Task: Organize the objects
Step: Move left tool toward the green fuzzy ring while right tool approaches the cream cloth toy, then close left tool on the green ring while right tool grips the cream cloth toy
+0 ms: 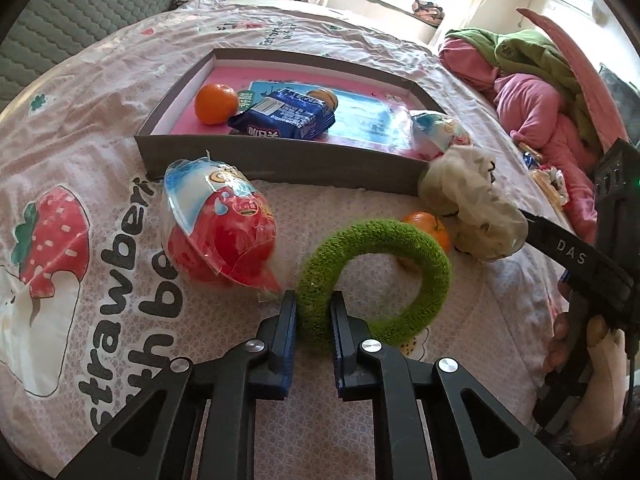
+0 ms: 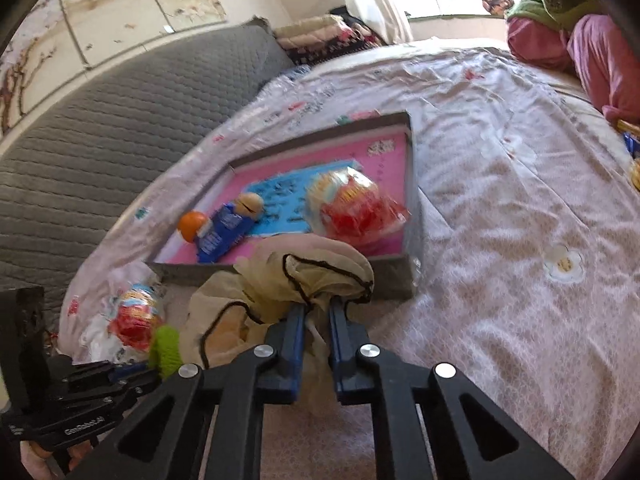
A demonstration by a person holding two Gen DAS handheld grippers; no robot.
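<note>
My left gripper (image 1: pixel 314 300) is shut on the near side of a fuzzy green ring (image 1: pixel 432 276) that lies on the bedspread. My right gripper (image 2: pixel 318 308) is shut on a crumpled beige drawstring pouch (image 2: pixel 320 268), just in front of the grey box (image 2: pixel 412 184); the left wrist view shows the pouch (image 1: pixel 472 204) at the box's near right corner. Inside the box lie an orange (image 1: pixel 216 103), a blue snack packet (image 1: pixel 284 114) and a red-and-white snack pack (image 2: pixel 352 204). A second red snack pack (image 1: pixel 218 224) rests on the bed left of the ring.
Another orange (image 1: pixel 430 228) lies behind the ring, beside the pouch. Pink and green clothes (image 1: pixel 532 92) are piled at the right. A grey quilted headboard (image 2: pixel 100 140) runs along the left. A hand (image 1: pixel 580 344) holds the right gripper's handle.
</note>
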